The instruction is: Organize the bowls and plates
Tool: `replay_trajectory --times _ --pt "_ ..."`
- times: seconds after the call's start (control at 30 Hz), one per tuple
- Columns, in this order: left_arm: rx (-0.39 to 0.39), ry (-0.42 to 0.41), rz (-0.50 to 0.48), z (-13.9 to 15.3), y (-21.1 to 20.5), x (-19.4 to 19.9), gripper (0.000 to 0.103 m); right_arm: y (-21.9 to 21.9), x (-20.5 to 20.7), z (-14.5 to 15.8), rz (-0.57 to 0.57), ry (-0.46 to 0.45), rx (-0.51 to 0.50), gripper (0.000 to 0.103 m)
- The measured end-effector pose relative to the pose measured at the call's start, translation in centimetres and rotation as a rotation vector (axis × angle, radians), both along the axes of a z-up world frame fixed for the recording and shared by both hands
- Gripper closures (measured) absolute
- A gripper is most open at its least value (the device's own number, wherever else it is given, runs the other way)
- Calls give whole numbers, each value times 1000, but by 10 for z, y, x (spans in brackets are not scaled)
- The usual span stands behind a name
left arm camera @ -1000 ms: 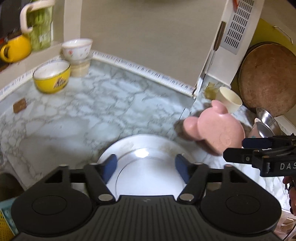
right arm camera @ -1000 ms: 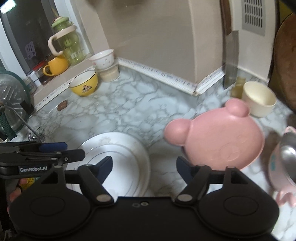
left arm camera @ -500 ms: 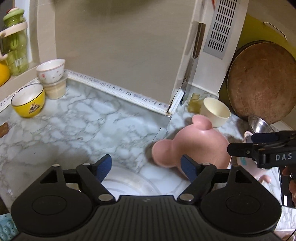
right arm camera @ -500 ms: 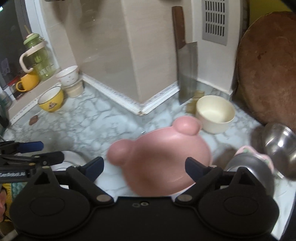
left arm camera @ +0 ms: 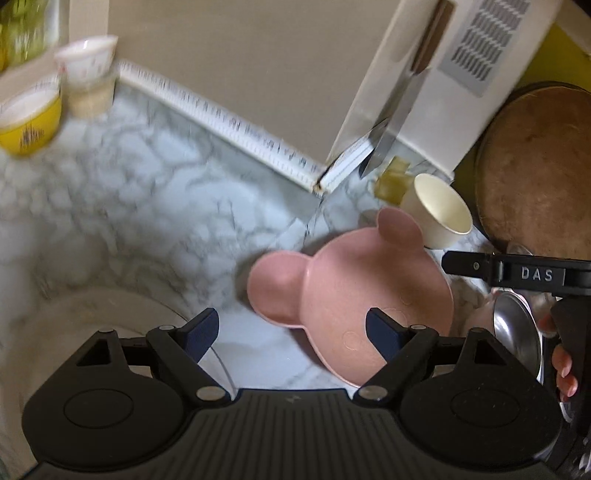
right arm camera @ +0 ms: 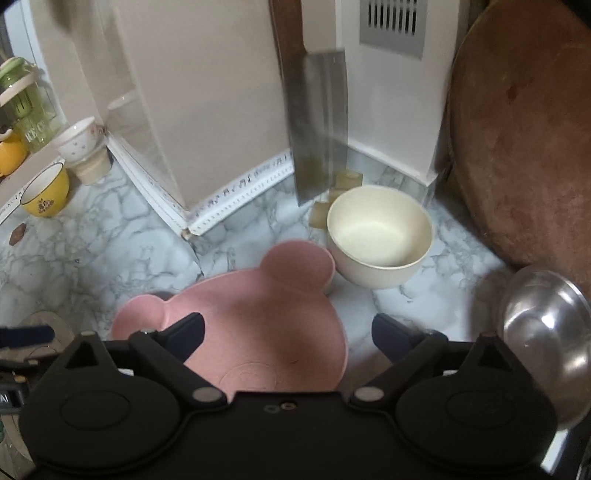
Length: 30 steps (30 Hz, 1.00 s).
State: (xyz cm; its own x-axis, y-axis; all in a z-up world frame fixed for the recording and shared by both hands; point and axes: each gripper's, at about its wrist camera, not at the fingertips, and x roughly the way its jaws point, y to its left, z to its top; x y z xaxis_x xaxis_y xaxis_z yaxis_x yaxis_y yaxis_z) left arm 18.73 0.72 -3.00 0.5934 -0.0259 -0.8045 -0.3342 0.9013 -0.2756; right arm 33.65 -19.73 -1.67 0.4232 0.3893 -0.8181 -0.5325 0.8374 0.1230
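I see a marble countertop, a cleaver hanging blade-down against the white wall, a round wooden chopping board leaning at my right, a grey vent grille, a green lidded jug on the sill, a yellow mug beside it

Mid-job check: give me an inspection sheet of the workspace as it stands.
Surface: marble counter, no spills seen.
Job's things: pink bear plate flat; cream bowl behind it; white plate; yellow bowl; stacked small bowls; steel bowl.
Clutter: cleaver and round board against the wall.
Grippers: left tool opening, empty; right tool open, empty, over the pink plate.
Cables: nothing seen.
Surroundings: wall vent, green jug.
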Motion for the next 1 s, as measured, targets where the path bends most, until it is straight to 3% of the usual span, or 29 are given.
replay_trajectory --times 0.13,0.27,0.47,0.53,0.67,0.73,0.87,1.0 --pt "14 42 17 -11 -9 13 16 4 18 -15 13 60 -17 12" --pt "-37 88 35 -24 -14 23 16 8 32 -28 38 107 -51 19" --pt "-74 126 50 -42 -17 31 27 10 49 -43 45 145 -74 31" --pt "-82 135 55 -46 -17 33 41 10 55 -48 40 168 -72 36" --pt "-103 144 60 -53 -16 35 50 6 63 -56 29 200 -60 49" --pt "-116 140 58 -55 -16 36 62 4 65 -58 25 207 -57 56" --pt "-123 131 58 -55 -15 37 68 1 67 -60 33 219 -45 67" --pt "-127 127 48 -55 -15 39 74 1 70 -62 37 227 -48 72"
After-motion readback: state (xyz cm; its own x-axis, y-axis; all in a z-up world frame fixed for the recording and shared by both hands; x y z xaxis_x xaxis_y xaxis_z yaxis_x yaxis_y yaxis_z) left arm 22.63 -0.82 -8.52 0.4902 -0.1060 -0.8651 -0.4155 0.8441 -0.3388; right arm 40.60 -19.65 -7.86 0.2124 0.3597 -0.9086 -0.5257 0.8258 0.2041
